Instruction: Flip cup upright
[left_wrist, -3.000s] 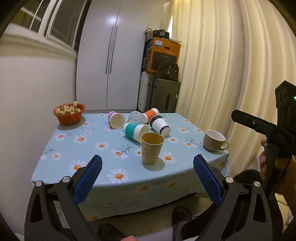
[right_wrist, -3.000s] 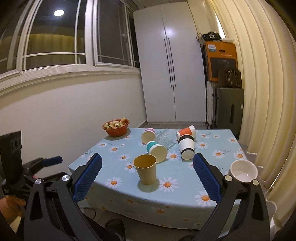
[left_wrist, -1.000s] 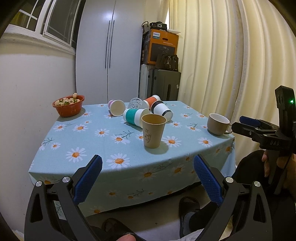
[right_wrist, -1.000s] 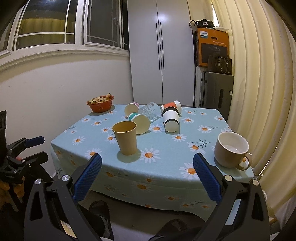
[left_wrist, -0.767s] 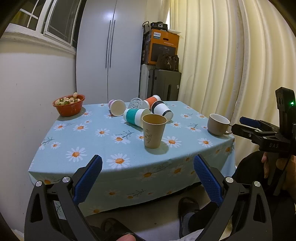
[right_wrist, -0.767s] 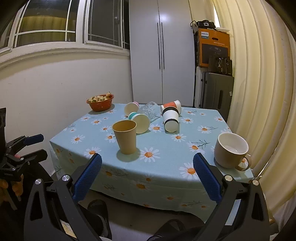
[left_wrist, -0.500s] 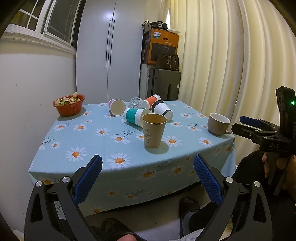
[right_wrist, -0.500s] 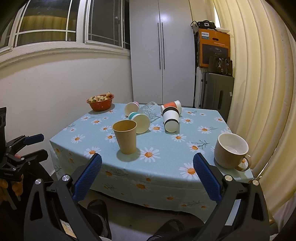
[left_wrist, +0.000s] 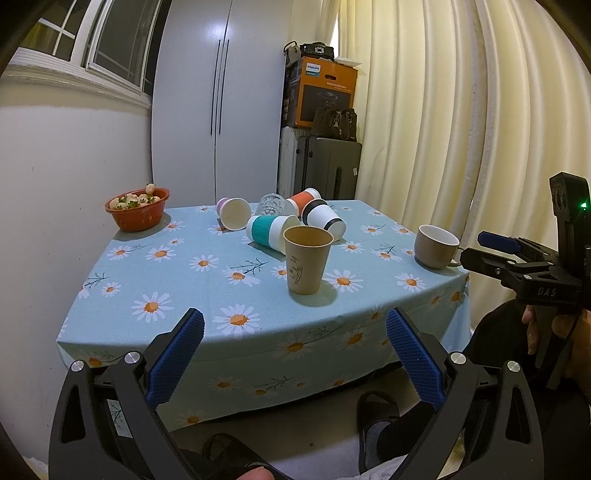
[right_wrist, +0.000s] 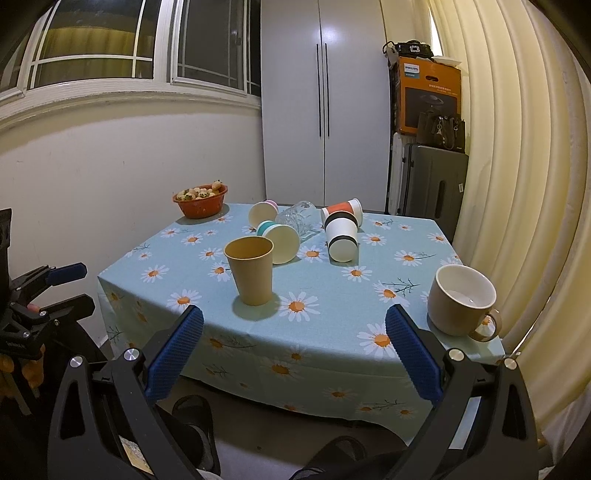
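Left wrist view: your scene matches half a second ago; three seconds ago the camera sat higher over the table. Your left gripper (left_wrist: 293, 352) and right gripper (right_wrist: 293, 350) both gape wide, holding and touching nothing, short of the daisy-print blue tablecloth (left_wrist: 177, 280). The tan paper cup (left_wrist: 307, 260) stands upright near the front edge; the teal-sleeved white cup (left_wrist: 271, 233) lies on its side just behind. Beige ceramic mug (right_wrist: 461, 300): upright, right corner. Orange cardboard box (left_wrist: 325, 95) reads "PHILIPS".
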